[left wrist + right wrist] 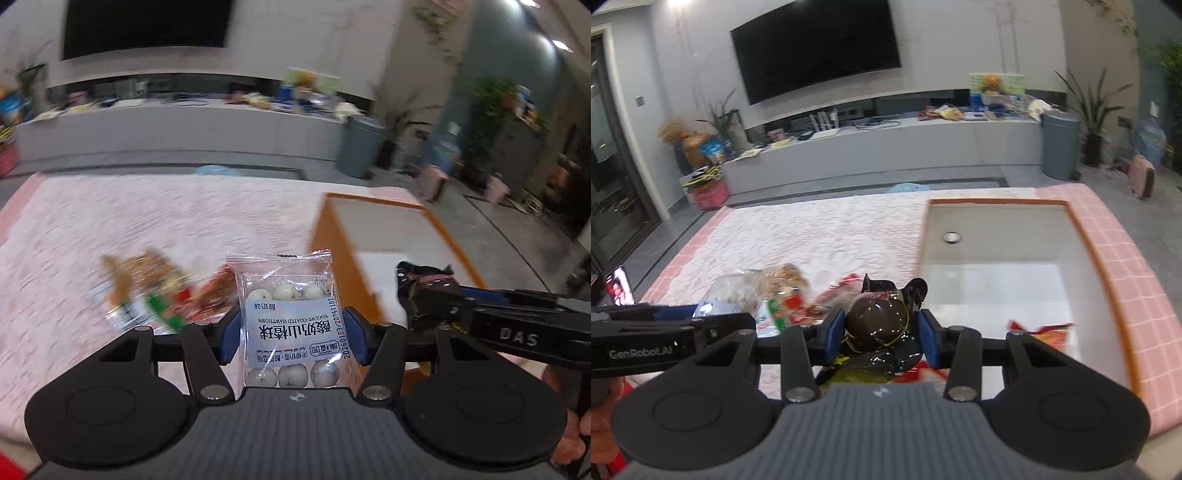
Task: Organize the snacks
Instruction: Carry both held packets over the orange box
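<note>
Two tools are in view: the left tool (291,332) and the right tool (881,334). One clear packet of yogurt-coated hawthorn balls (290,325) shows six white balls, three above its label and three below. One dark, glossy wrapped snack (877,321) is between the right tool's pads. One white bin with an orange rim (1108,258) stands on the bench (812,229), with one red-and-orange packet (1045,332) inside. The loose snack pile (783,295) is too blurred to count.
</note>
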